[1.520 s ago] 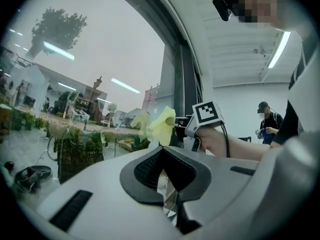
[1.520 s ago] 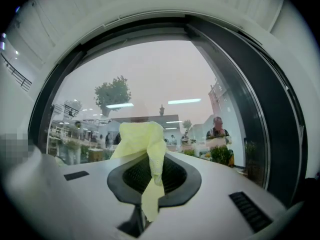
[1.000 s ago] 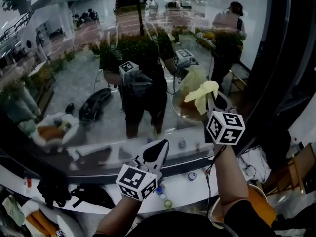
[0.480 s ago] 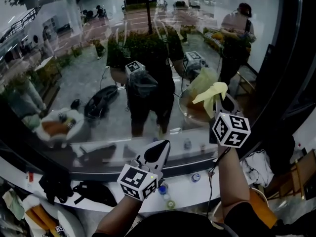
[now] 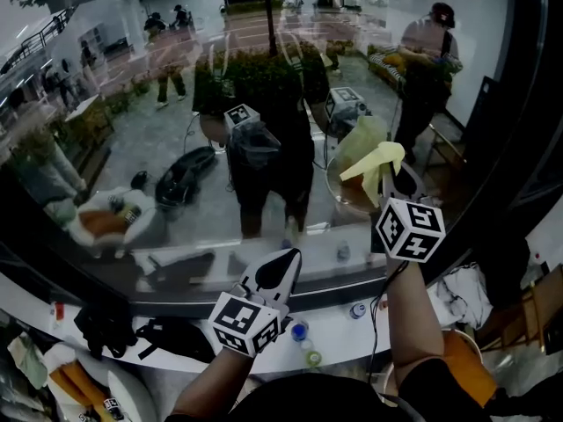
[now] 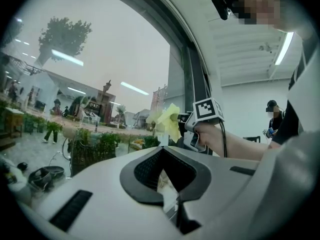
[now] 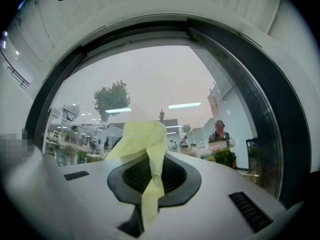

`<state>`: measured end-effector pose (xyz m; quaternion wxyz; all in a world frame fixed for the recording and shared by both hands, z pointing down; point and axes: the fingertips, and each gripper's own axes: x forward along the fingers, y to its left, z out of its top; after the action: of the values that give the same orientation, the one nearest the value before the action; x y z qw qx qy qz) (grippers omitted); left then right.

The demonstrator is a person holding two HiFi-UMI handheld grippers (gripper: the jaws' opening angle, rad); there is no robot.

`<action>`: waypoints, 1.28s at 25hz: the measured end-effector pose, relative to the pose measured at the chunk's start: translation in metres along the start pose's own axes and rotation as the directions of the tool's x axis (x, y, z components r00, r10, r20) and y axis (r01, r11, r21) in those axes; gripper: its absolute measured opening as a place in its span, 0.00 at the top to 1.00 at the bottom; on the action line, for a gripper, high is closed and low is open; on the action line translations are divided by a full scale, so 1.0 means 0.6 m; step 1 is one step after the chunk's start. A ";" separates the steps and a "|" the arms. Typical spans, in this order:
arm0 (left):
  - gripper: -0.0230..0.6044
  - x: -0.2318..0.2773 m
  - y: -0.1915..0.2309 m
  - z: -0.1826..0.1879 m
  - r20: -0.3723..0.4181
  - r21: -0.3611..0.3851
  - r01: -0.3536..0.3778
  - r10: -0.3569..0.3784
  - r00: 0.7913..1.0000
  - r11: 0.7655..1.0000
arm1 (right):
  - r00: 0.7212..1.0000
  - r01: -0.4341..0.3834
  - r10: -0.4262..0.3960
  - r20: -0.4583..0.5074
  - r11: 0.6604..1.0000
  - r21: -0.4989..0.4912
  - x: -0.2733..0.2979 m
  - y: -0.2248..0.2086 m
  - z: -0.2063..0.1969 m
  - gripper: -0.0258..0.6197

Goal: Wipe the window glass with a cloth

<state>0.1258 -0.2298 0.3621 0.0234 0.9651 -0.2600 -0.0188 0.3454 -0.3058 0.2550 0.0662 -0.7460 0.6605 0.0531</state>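
Note:
The large window glass [image 5: 132,148] fills the head view and is full of reflections. My right gripper [image 5: 384,181] is raised at the right and is shut on a pale yellow cloth [image 5: 373,160]. The cloth's bunched top lies at or close to the pane. In the right gripper view the cloth [image 7: 144,143] hangs down between the pads of the right gripper [image 7: 152,176], with the glass [image 7: 165,79] ahead. My left gripper [image 5: 283,262] sits lower, near the sill, shut with nothing in it. The left gripper view shows the left gripper [image 6: 164,159] pointing towards the cloth [image 6: 170,120].
A white ledge [image 5: 369,319] runs under the window with small bottles [image 5: 300,331] and a black bag [image 5: 171,341] on it. The dark window frame [image 5: 528,148] curves down the right side. A person in a cap [image 6: 272,120] stands in the room behind.
The right gripper and its cloth have shifted a little right and up against the glass. The head view has drifted. The left gripper has hardly moved.

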 end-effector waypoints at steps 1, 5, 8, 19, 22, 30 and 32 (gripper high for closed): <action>0.96 -0.006 0.004 -0.001 -0.001 0.001 -0.003 0.003 1.000 1.000 | 1.000 -0.004 0.004 0.002 1.000 0.000 0.000 0.009 0.000 0.90; 0.96 -0.047 0.034 -0.003 0.002 -0.002 -0.022 0.022 1.000 1.000 | 1.000 -0.025 0.025 0.007 1.000 -0.009 0.003 0.070 -0.003 0.90; 0.96 -0.077 0.056 -0.002 0.007 -0.004 -0.040 0.040 0.999 0.999 | 0.999 -0.041 0.041 0.014 0.999 -0.013 0.006 0.116 -0.001 0.90; 0.96 -0.168 0.139 0.005 0.026 -0.032 -0.111 0.112 0.993 0.993 | 0.994 -0.099 0.099 0.036 0.995 -0.008 0.021 0.268 0.001 0.90; 0.96 -0.192 0.160 0.007 0.028 -0.041 -0.129 0.130 0.991 0.991 | 0.992 -0.118 0.118 0.039 0.993 -0.011 0.024 0.310 0.001 0.90; 0.96 -0.276 0.218 0.010 0.037 -0.037 -0.180 0.182 0.983 0.983 | 0.981 -0.185 0.188 0.043 0.981 -0.051 0.027 0.450 -0.003 0.90; 0.96 -0.297 0.235 0.010 0.040 -0.052 -0.198 0.201 0.979 0.979 | 0.978 -0.203 0.205 0.043 0.977 -0.060 0.029 0.486 -0.006 0.90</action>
<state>-0.0992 -0.2619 0.3681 0.0421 0.9327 -0.3555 -0.0444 0.0582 -0.3581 0.2472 0.0559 -0.6744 0.7300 0.0960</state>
